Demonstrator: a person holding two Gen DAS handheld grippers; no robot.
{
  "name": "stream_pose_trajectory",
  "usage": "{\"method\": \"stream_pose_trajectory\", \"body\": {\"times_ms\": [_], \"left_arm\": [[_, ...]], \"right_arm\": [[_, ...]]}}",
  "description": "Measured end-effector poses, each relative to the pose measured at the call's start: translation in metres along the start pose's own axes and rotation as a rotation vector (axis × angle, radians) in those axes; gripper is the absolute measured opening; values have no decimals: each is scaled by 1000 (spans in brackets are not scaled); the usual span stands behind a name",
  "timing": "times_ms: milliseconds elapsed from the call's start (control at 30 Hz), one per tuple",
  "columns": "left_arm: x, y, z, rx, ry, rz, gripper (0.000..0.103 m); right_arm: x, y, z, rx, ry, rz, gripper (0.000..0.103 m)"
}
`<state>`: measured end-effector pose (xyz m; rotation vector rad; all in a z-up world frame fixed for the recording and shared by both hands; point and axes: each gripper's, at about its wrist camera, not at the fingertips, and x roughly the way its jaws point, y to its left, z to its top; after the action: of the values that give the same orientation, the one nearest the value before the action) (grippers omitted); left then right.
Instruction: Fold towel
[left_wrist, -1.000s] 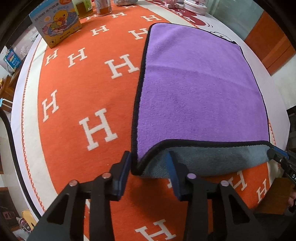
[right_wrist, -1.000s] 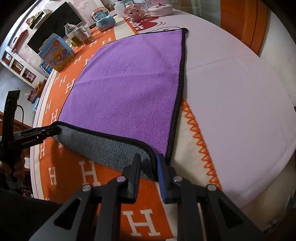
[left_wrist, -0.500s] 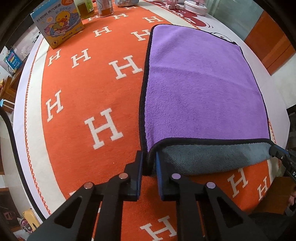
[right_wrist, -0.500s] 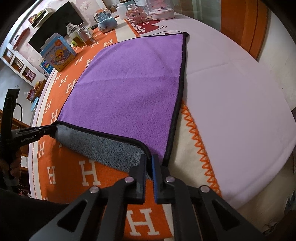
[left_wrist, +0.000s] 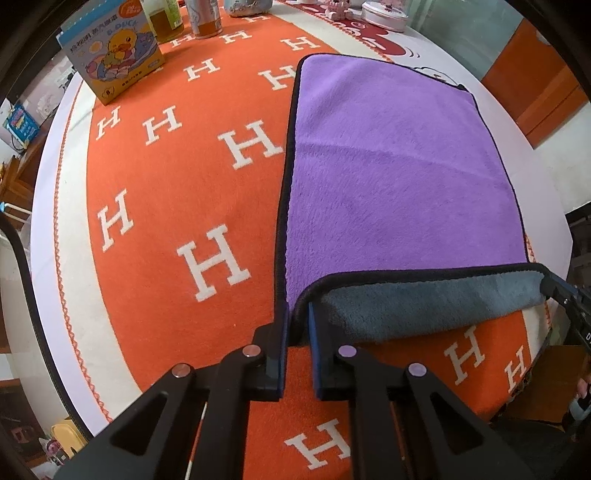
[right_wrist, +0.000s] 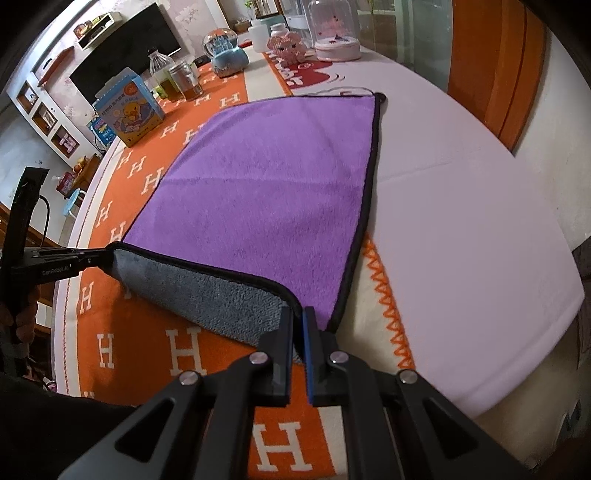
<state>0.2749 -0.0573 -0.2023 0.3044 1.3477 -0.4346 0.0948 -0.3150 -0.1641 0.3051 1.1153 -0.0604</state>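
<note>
Left tool: my left tool has its fingers pressed onto the towel's near left corner, black hem caught between the blue pads.
Right tool: my right tool pinches the near right corner the same way, fingers nearly together with the hem between them.
Each tool seen from the other: from the left wrist I see the right tool at the far right edge of the view; from the right wrist, the left tool sits far left, holding its corner.
Towel: the towel lies straight ahead of both tools, purple face up, edged in black. Its near edge is lifted off the surface between the tools, so I see the grey underside as a band sagging slightly between the two corners.
Direction: the towel's long axis runs away from me, from the held near edge to the far edge, which lies flat.
Table: the table carries an orange cloth printed with white H letters under the left part of the towel, and plain pale cloth to the right of it.
Beyond the towel, left: a duck-printed box, then jars and bottles behind it.
Far end: a snow globe, a pink block figure and a domed pink dish.
Room: a dark television on the far wall with white shelving to its left, and orange panelling on the right.
</note>
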Motion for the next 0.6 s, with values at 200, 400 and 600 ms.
{"method": "stream_pose_trajectory", "body": {"times_ms": [200, 400, 600], "left_arm": [[-23, -7, 14, 45, -8, 7, 7], [-54, -15, 39, 96, -54, 22, 7], [-84, -18, 75, 111, -147, 42, 7]], "right_arm": [[-15, 2, 15, -17, -49, 1, 4], [-35, 1, 41, -50, -117, 3, 4], [-51, -1, 72, -77, -197, -11, 4]]}}
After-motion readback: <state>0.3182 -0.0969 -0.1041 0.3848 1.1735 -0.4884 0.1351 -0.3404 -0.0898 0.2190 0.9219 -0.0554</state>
